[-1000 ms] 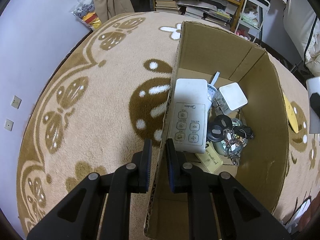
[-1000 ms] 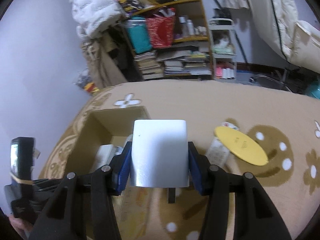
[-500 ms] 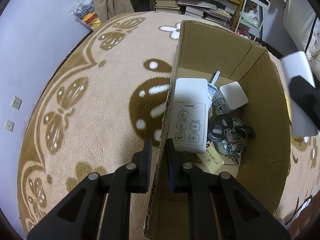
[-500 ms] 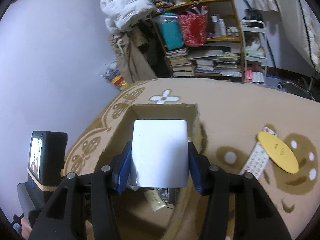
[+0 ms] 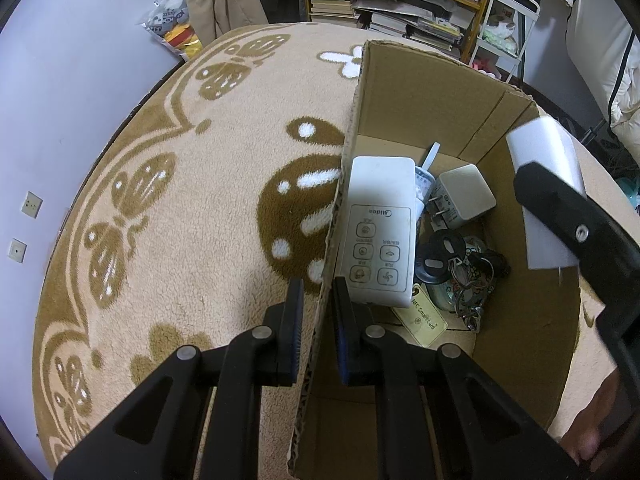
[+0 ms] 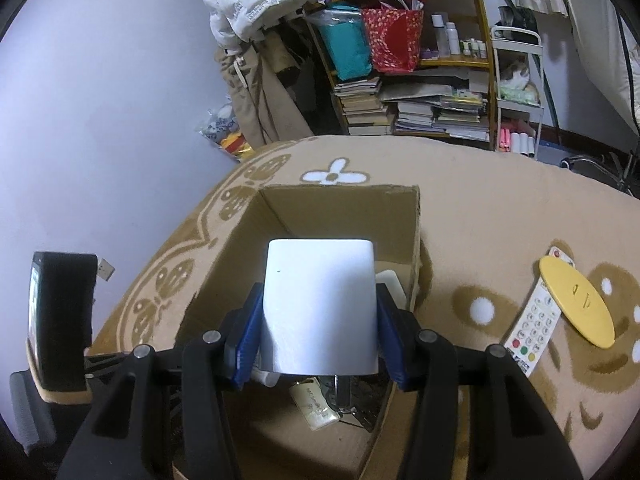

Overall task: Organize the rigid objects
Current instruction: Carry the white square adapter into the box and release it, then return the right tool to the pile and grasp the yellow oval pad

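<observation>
While the left gripper (image 5: 316,300) keeps the same place as a second ago, the right gripper (image 6: 318,320) has travelled: earlier its white block (image 6: 320,304) hung beside the cardboard box (image 5: 432,92), over the rug, and now the block is above the box's open top. In the left wrist view only a corner of the block showed at the right edge before; now the block (image 5: 548,184) and one black finger (image 5: 568,224) of the right gripper reach in over the box's right wall.

The right jaws stand partly spread and their blue pads press on both sides of the white block, so it is pinched firmly and held above the things in the box. The left jaws are almost pressed together and pinch the box's left wall — one pad outside it, one inside.

Inside the box, against that left wall, a white remote control (image 5: 380,236) lies face up. Next to it, toward the box's far wall, is a white plug adapter (image 5: 464,196), and nearer lie a bunch of keys (image 5: 460,268) and a yellowish smart card tag (image 5: 424,316).

Outside the box, on the beige rug (image 5: 180,220), to the right of the box, a second white remote (image 6: 534,320) lies with a yellow disc (image 6: 576,304) partly over it — both well apart from the box.
</observation>
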